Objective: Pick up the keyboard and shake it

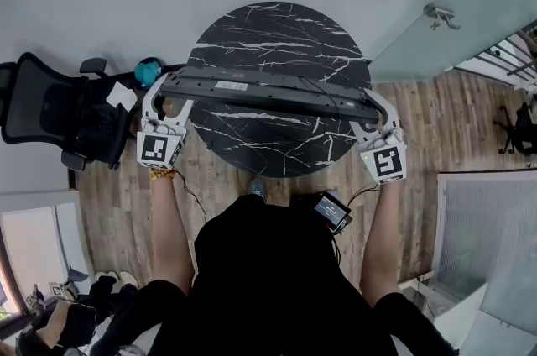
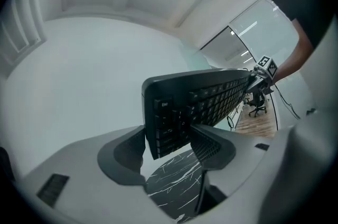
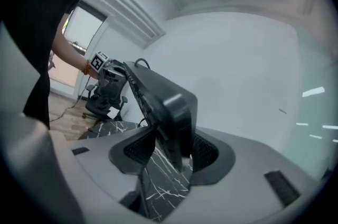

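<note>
A long black keyboard (image 1: pixel 268 92) hangs in the air above the round black marble table (image 1: pixel 277 35), turned so its flat underside faces the head camera. My left gripper (image 1: pixel 168 101) is shut on its left end, and my right gripper (image 1: pixel 375 112) is shut on its right end. In the left gripper view the key side of the keyboard (image 2: pixel 200 104) runs away from the jaws, with the pads against its end. In the right gripper view the keyboard (image 3: pixel 169 109) stands on edge between the pads, its cable trailing off the far end. The table (image 3: pixel 158 180) lies below.
A black office chair (image 1: pixel 59 115) stands left of the table, with a teal object (image 1: pixel 148 71) beside it. A glass partition (image 1: pixel 453 10) runs along the upper right. Wooden floor surrounds the table. A small device (image 1: pixel 333 212) hangs at the person's waist.
</note>
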Action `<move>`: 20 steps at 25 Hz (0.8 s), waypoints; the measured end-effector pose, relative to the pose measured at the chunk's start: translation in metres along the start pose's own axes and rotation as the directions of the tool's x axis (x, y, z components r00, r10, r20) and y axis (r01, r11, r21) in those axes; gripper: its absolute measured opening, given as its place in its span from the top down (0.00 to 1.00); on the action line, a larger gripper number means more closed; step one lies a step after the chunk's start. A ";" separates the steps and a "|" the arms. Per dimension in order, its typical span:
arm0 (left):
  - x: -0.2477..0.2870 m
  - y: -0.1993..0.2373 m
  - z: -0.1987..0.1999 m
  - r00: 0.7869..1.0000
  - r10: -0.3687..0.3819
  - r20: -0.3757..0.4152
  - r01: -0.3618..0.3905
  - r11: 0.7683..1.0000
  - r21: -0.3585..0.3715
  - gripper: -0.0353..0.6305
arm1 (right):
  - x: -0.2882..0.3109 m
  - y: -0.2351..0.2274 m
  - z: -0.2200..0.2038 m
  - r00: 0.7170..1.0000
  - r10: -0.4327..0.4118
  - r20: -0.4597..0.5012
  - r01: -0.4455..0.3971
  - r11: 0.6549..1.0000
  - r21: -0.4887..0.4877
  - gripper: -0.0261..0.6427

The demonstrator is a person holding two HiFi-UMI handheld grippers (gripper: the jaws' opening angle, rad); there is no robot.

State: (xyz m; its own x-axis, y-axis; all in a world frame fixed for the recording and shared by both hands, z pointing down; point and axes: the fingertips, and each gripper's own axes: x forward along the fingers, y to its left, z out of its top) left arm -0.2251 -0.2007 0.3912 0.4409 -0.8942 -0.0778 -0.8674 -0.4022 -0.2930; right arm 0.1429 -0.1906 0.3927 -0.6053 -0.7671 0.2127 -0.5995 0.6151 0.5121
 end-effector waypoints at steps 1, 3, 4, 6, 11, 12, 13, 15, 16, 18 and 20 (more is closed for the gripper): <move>-0.001 0.000 0.001 1.000 -0.007 0.003 0.007 1.000 -0.003 0.55 | 0.000 0.002 -0.001 1.000 0.024 0.011 -0.024 0.999 0.040 0.66; -0.001 0.000 0.002 1.000 -0.025 0.007 0.025 1.000 -0.008 0.55 | 0.000 0.006 -0.002 0.997 0.067 0.033 -0.070 0.991 0.112 0.66; -0.002 0.000 0.002 0.999 -0.034 0.007 0.034 0.999 -0.010 0.55 | 0.000 0.008 -0.004 0.995 0.088 0.042 -0.093 0.986 0.142 0.66; -0.004 -0.001 0.003 0.999 -0.051 0.010 0.051 0.999 -0.012 0.55 | -0.001 0.012 -0.010 0.989 0.138 0.060 -0.147 0.970 0.193 0.67; -0.008 -0.009 0.004 0.995 -0.102 0.013 0.102 0.995 -0.019 0.55 | -0.005 0.023 -0.027 0.963 0.242 0.122 -0.270 0.892 0.363 0.67; -0.008 -0.011 0.004 0.993 -0.116 0.014 0.117 0.993 -0.027 0.55 | -0.006 0.023 -0.029 0.957 0.253 0.145 -0.291 0.867 0.405 0.67; -0.008 -0.013 0.004 0.991 -0.134 0.016 0.135 0.990 -0.042 0.55 | -0.008 0.023 -0.029 0.949 0.258 0.181 -0.313 0.834 0.454 0.67; -0.010 -0.018 0.002 0.982 -0.185 0.030 0.187 0.977 -0.102 0.55 | -0.013 0.018 -0.027 0.930 0.243 0.276 -0.362 0.743 0.563 0.68; -0.011 -0.020 0.001 0.977 -0.209 0.041 0.212 0.967 -0.139 0.55 | -0.014 0.017 -0.026 0.920 0.233 0.314 -0.383 0.699 0.604 0.69; -0.014 -0.022 -0.001 0.972 -0.228 0.050 0.233 0.955 -0.185 0.55 | -0.015 0.018 -0.026 0.912 0.238 0.334 -0.405 0.654 0.639 0.69; -0.015 -0.022 -0.004 0.973 -0.227 0.041 0.231 0.953 -0.196 0.55 | -0.013 0.020 -0.028 0.912 0.257 0.321 -0.409 0.646 0.645 0.70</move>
State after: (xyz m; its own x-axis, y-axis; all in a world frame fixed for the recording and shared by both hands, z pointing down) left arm -0.2136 -0.1798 0.4024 0.6356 -0.7706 -0.0479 -0.7701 -0.6283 -0.1105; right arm 0.1534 -0.1732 0.4238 -0.8739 -0.4825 0.0588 -0.4771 0.8286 -0.2927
